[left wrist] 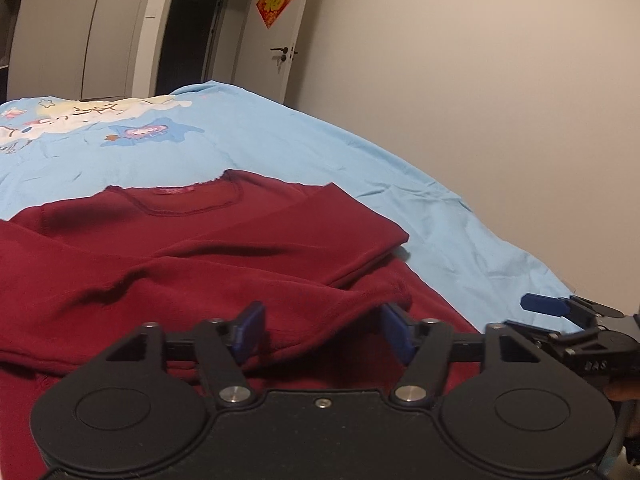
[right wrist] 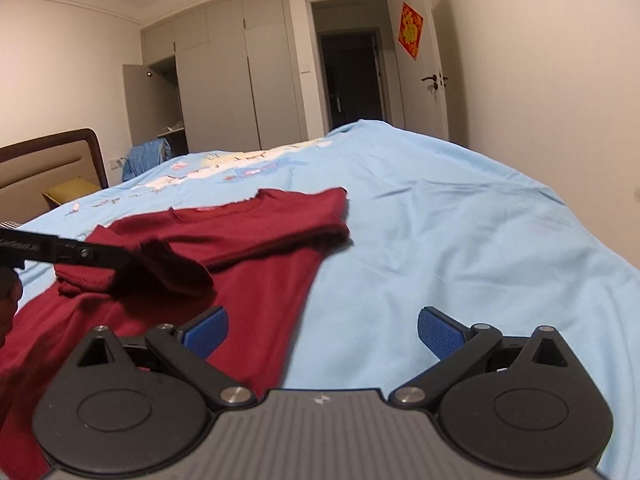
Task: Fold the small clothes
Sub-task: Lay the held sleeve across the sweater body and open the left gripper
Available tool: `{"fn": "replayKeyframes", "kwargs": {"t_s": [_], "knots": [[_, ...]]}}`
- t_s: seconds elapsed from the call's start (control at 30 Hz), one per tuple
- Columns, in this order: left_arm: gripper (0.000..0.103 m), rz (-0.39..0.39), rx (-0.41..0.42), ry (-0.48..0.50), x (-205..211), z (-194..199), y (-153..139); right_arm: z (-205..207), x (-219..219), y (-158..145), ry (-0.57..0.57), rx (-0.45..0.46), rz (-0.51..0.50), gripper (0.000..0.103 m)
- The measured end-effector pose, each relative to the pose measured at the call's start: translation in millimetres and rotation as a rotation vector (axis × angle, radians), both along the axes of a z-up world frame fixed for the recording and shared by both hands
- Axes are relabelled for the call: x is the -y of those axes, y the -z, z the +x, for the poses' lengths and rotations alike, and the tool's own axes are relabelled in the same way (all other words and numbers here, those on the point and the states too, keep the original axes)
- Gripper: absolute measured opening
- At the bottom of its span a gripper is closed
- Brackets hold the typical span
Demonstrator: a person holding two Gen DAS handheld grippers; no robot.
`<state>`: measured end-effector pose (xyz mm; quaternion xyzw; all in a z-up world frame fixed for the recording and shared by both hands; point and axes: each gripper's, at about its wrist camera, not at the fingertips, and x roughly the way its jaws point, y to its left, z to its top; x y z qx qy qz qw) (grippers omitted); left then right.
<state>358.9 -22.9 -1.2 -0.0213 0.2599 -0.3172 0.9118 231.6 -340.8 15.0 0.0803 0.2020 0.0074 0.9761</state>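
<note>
Because the left hand-held gripper [left wrist: 322, 330] stands with its blue pads apart around a loose sleeve end of the dark red shirt [left wrist: 208, 248], nothing pinched, closing now could catch only a thin edge and drag the sleeves already laid across the chest out of place on the slack blue bedsheet [right wrist: 460, 240]. Over bare sheet just right of the shirt's side edge, the right hand-held gripper [right wrist: 322, 334] is wide open and empty. Both bodies hide the hem nearest them; the right wrist view blurs the sleeve at the left one's tip.
</note>
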Motion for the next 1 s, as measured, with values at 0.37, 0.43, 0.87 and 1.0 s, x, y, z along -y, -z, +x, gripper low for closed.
{"fn": "replayKeyframes", "kwargs": {"t_s": [0.37,0.43,0.87,1.0], "knots": [[0.093,0.064,-0.038,-0.292,-99.7,-9.8,-16.8,41.6,-31.1,-9.7,-0.276,-0.052,0.231,0.103],[0.097,0.072,-0.059,-0.368,-116.9,-7.3,-16.0,52.4,-31.5,-6.4,-0.334,-0.091,0.374,0.103],[0.102,0.078,-0.144,-0.575,-185.6,48.7,-25.0,138.5,-36.3,16.8,-0.198,-0.238,0.815,0.067],[0.102,0.052,-0.153,-0.6,-191.1,74.9,-29.5,133.3,-44.7,3.4,-0.137,-0.132,0.521,0.01]]}}
